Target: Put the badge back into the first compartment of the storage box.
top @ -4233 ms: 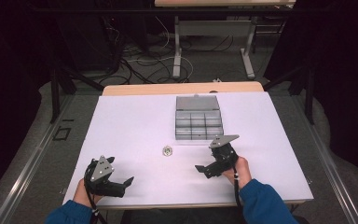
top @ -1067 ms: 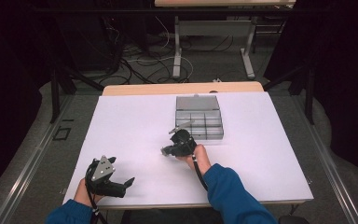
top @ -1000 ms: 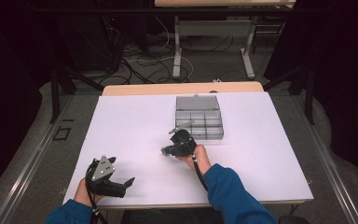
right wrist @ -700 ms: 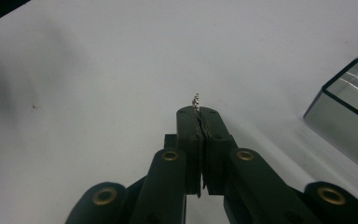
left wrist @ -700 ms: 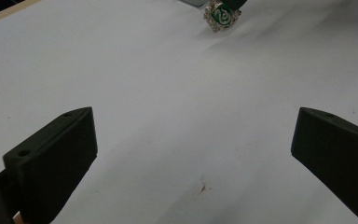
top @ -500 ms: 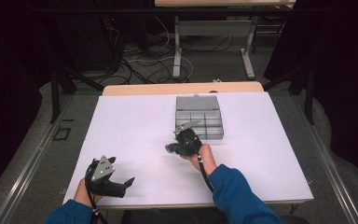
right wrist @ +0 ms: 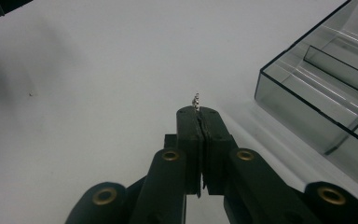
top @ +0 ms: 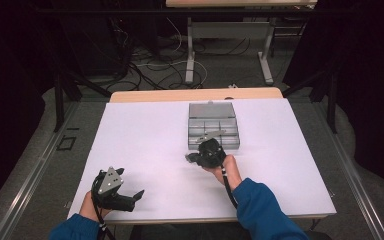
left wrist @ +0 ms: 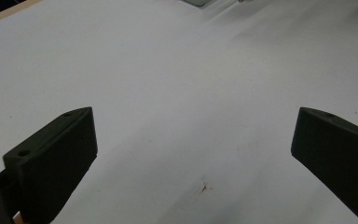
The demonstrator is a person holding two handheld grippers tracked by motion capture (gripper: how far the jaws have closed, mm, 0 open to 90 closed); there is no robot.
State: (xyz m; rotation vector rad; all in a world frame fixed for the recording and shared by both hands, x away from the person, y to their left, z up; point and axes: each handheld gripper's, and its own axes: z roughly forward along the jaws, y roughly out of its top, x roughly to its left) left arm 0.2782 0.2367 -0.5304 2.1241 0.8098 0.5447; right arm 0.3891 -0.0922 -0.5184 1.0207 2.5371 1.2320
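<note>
My right gripper [top: 191, 159] hovers just off the near left corner of the clear compartment box [top: 212, 111]. Its jaws are pressed together on a small silvery metal piece [right wrist: 196, 100], whose tip pokes out past the fingertips in the right gripper view [right wrist: 199, 113]. The box wall [right wrist: 298, 107] rises close on the right of that view. My left gripper [top: 130, 182] rests at the front left of the white table [top: 150, 130]. Its jaws stand wide apart over bare table in the left gripper view [left wrist: 193, 126], with nothing between them.
The box sits at the back middle of the table, its lid laid open behind several empty compartments. A wooden table edge [top: 180, 95] runs along the far side. Beyond it are dark floor, cables and another table's legs [top: 190, 55].
My right gripper has moved right and slightly up, from the table's middle toward the box. The small piece that lay on the table earlier is no longer there. My left gripper stayed put.
</note>
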